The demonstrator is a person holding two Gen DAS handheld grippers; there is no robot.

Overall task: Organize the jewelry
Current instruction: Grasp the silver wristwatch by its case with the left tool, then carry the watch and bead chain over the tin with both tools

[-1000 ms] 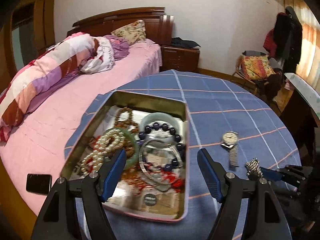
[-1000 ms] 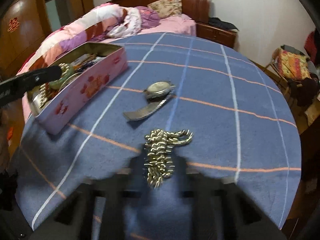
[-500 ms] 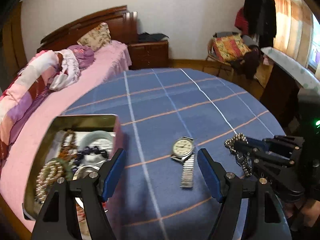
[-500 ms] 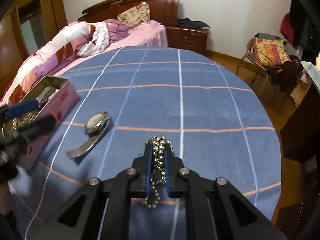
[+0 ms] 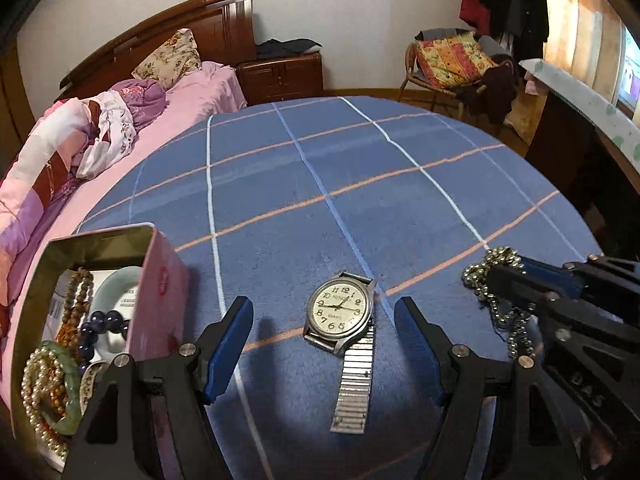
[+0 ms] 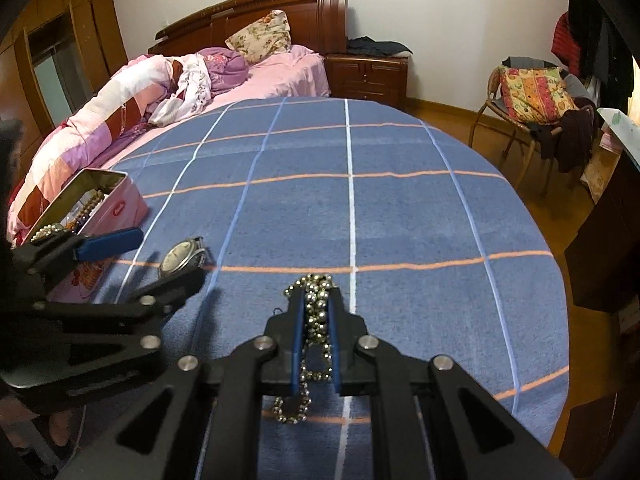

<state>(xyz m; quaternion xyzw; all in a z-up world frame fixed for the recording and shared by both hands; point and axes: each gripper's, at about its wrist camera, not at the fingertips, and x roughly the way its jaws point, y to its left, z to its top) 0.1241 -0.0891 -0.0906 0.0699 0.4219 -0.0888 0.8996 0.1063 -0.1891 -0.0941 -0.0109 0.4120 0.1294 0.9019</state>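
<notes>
Progress: tin at 9 o'clock already holding beads | my right hand-held gripper is clamping the bead chain | my left hand-held gripper is gaping around the watch lying on the desk | both remaining.

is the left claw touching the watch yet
Apart. The left wrist view shows the open left claw straddling the watch, with blue tablecloth visible between each finger and the watch case.
</notes>
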